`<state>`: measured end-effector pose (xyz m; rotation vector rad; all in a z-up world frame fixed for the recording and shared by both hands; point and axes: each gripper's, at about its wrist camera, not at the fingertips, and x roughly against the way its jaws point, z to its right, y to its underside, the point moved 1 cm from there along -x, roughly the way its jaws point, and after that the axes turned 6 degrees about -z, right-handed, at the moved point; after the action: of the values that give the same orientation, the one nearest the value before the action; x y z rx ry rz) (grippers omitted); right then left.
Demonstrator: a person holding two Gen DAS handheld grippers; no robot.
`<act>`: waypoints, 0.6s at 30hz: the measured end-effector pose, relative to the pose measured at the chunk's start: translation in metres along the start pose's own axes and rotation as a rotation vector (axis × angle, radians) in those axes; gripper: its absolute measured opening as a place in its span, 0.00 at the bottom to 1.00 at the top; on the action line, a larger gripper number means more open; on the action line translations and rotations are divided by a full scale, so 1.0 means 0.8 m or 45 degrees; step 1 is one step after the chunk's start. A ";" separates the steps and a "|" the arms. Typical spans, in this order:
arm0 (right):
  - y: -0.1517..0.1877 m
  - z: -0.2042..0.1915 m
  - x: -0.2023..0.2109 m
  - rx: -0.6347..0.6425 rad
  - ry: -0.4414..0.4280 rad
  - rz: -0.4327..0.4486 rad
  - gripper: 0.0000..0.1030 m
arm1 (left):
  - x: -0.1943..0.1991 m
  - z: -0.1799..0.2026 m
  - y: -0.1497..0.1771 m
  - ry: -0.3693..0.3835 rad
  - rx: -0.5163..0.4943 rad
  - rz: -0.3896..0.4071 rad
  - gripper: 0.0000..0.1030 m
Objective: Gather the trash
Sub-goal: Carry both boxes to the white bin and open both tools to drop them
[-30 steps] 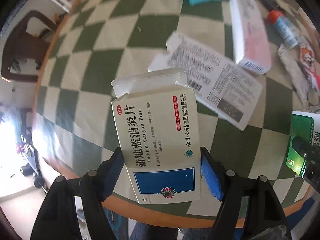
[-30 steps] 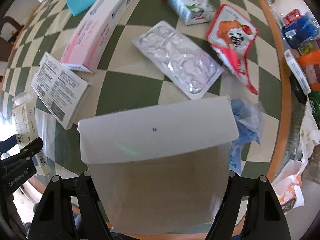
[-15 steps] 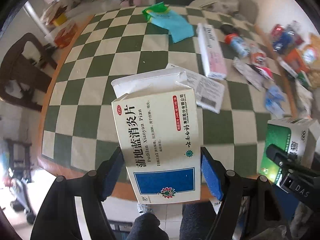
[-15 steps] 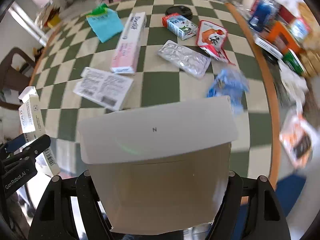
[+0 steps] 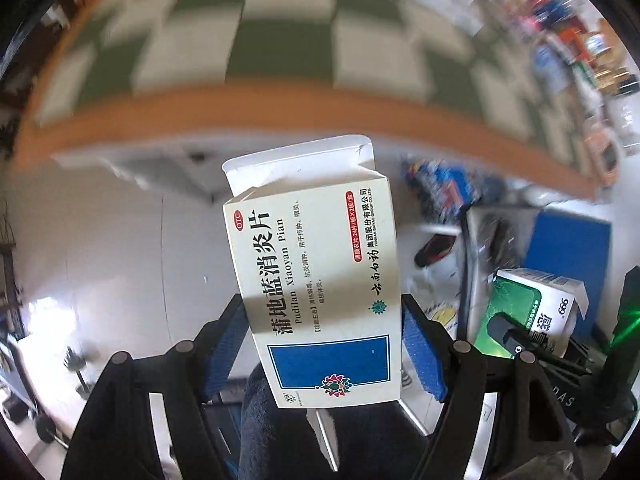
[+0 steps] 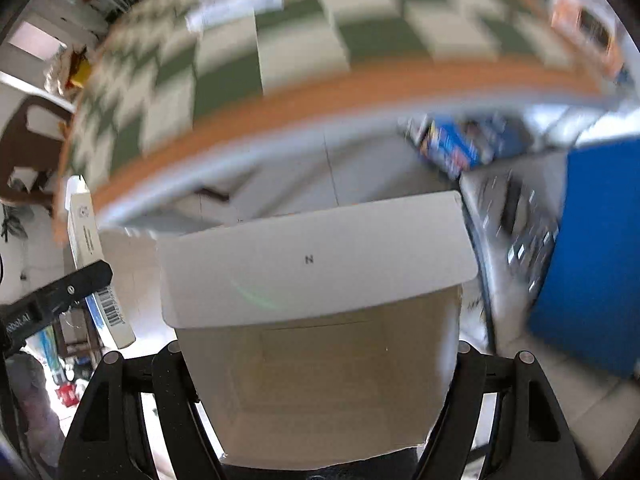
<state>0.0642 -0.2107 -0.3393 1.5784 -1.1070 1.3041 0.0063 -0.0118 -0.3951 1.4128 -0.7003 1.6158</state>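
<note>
1. The left gripper (image 5: 324,344) is clamped on a white medicine box (image 5: 316,280); its blue pads (image 5: 424,354) press the box's two long sides.
2. The white box stands roughly upright between the fingers, its top flap (image 5: 298,162) open, a blue rectangle low on its front.
3. The right gripper (image 6: 318,364) is clamped on a green box (image 5: 532,312); in its own view only the plain cardboard inside and the open flap (image 6: 316,260) show, filling the space between the fingers.
4. In the left view the green box sits at the lower right, held by the right gripper's dark finger (image 5: 520,338).
5. In the right view the white box appears edge-on at the far left (image 6: 94,264), a barcode on its side, with the left gripper's finger (image 6: 60,296) across it.
6. Both boxes are held off the table (image 5: 280,108), below and in front of its orange edge, over a pale tiled floor (image 5: 120,248).
7. The table's green-and-cream checked top is blurred; the litter on it cannot be made out.
8. A blue panel (image 6: 596,248) stands at the right, near a blurred blue packet (image 6: 456,148) on the floor beneath the table edge.
</note>
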 end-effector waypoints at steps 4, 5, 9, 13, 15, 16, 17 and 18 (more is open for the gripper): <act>0.011 0.009 -0.108 0.007 -0.001 -0.062 0.77 | -0.110 -0.021 -0.023 -0.009 0.021 -0.081 0.70; 0.010 0.010 -0.128 0.010 -0.003 -0.068 0.77 | -0.140 -0.026 -0.032 -0.003 0.021 -0.102 0.70; -0.014 0.015 -0.260 0.027 -0.025 -0.098 0.77 | -0.256 -0.044 -0.066 0.045 0.009 -0.206 0.71; -0.037 0.011 -0.371 0.063 -0.043 -0.148 0.79 | -0.341 -0.068 -0.092 0.083 0.037 -0.226 0.96; -0.045 0.008 -0.420 0.085 -0.067 -0.180 0.85 | -0.366 -0.078 -0.096 0.057 0.043 -0.214 1.00; -0.048 0.008 -0.442 0.092 -0.078 -0.191 0.92 | -0.373 -0.084 -0.096 0.047 0.048 -0.212 1.00; -0.049 0.008 -0.453 0.094 -0.082 -0.199 1.00 | -0.378 -0.090 -0.094 0.030 0.054 -0.209 1.00; -0.049 0.008 -0.468 0.099 -0.092 -0.209 1.00 | -0.385 -0.096 -0.093 -0.011 0.059 -0.199 1.00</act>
<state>0.0703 -0.1536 -0.7119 1.7470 -0.9579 1.2018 0.0318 0.0157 -0.7193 1.4713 -0.5466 1.5129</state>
